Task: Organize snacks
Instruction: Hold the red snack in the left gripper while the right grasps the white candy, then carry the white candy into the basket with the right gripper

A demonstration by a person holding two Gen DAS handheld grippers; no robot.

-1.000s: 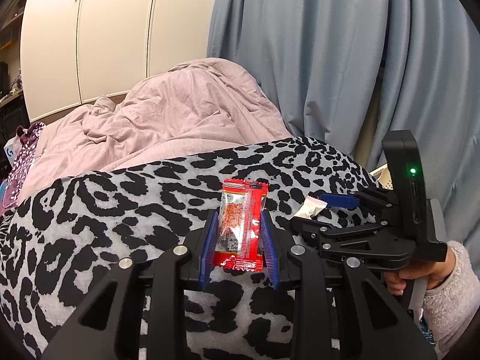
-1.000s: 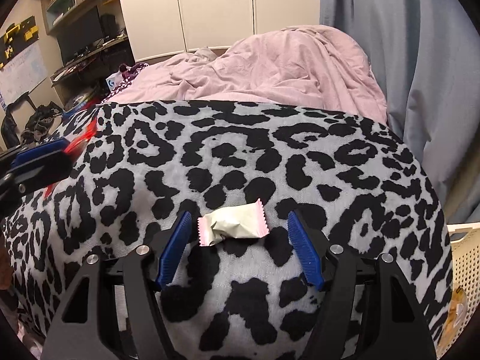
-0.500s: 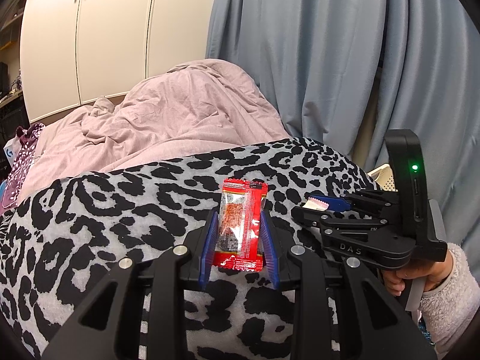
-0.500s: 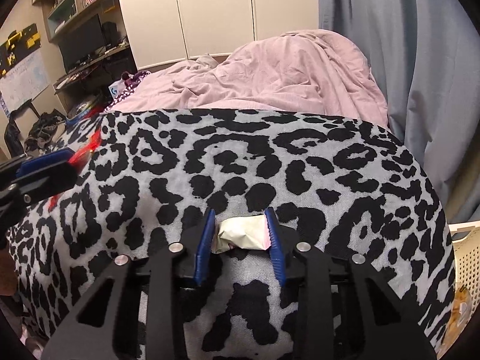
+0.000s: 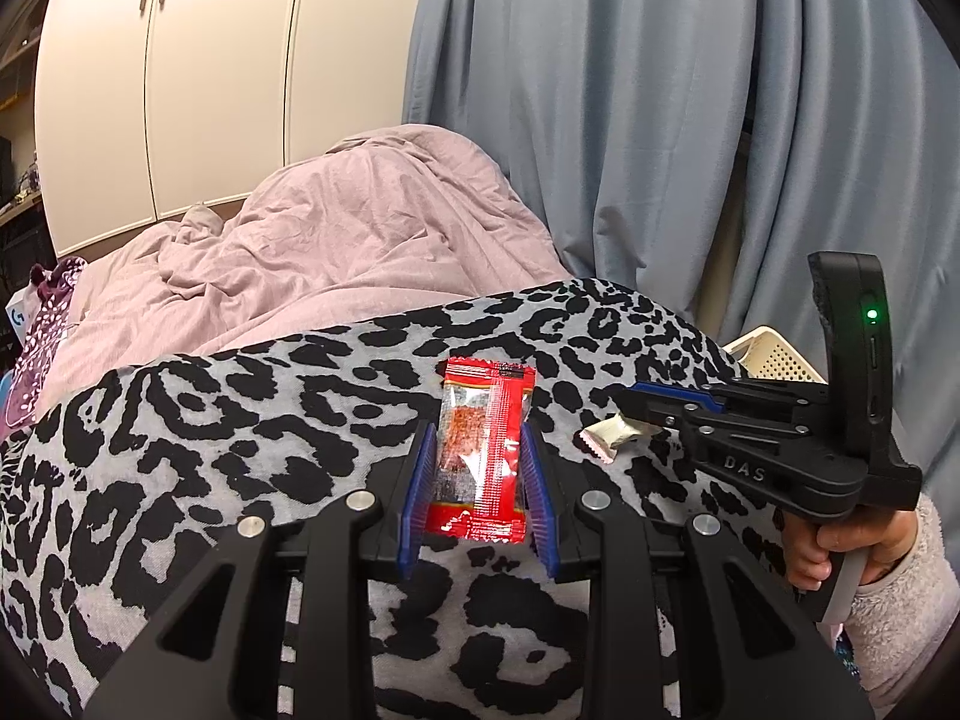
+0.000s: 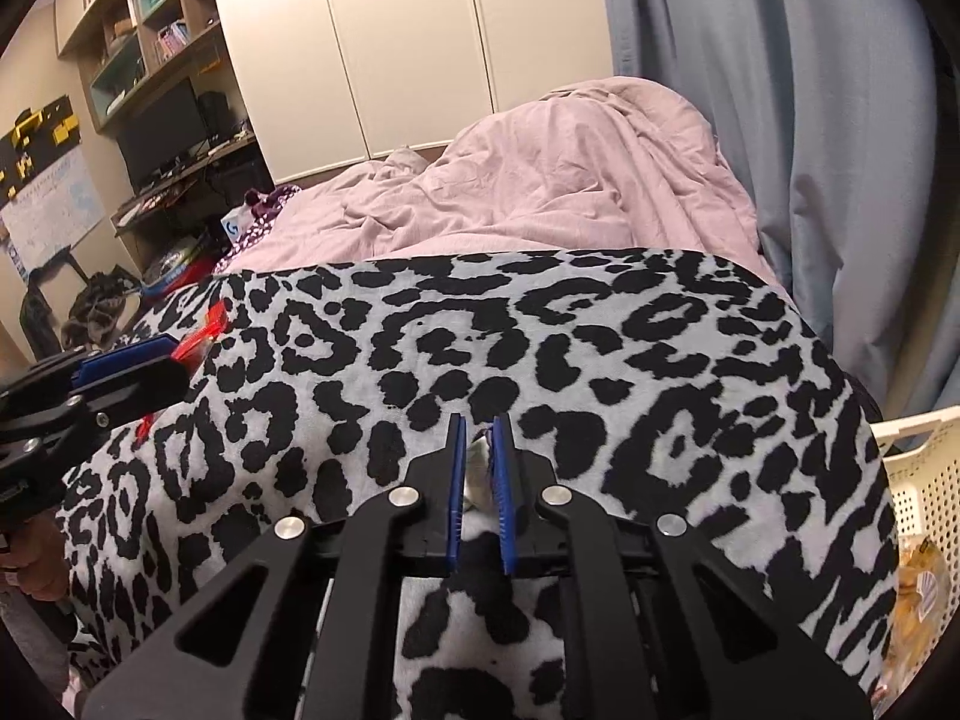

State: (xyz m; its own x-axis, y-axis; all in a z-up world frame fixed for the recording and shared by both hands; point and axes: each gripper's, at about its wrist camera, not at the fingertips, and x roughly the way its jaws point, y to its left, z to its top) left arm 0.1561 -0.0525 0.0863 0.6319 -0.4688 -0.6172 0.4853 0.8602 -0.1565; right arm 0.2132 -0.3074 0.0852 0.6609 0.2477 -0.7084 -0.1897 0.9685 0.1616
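Clamped in my left gripper [image 5: 477, 468] is a red snack packet [image 5: 483, 456], standing upright between the blue pads [image 5: 420, 480], which press on its two long edges above the leopard-print blanket [image 5: 240, 420]. On my right gripper [image 6: 478, 468] the fingers are squeezed almost together on a small white candy wrapper [image 6: 477, 471]. From the left camera that wrapper [image 5: 612, 438] sticks out sideways from the fingertips, its pink crimped end free, just above the blanket. A cream perforated basket [image 6: 924, 480] stands beside the blanket on my right.
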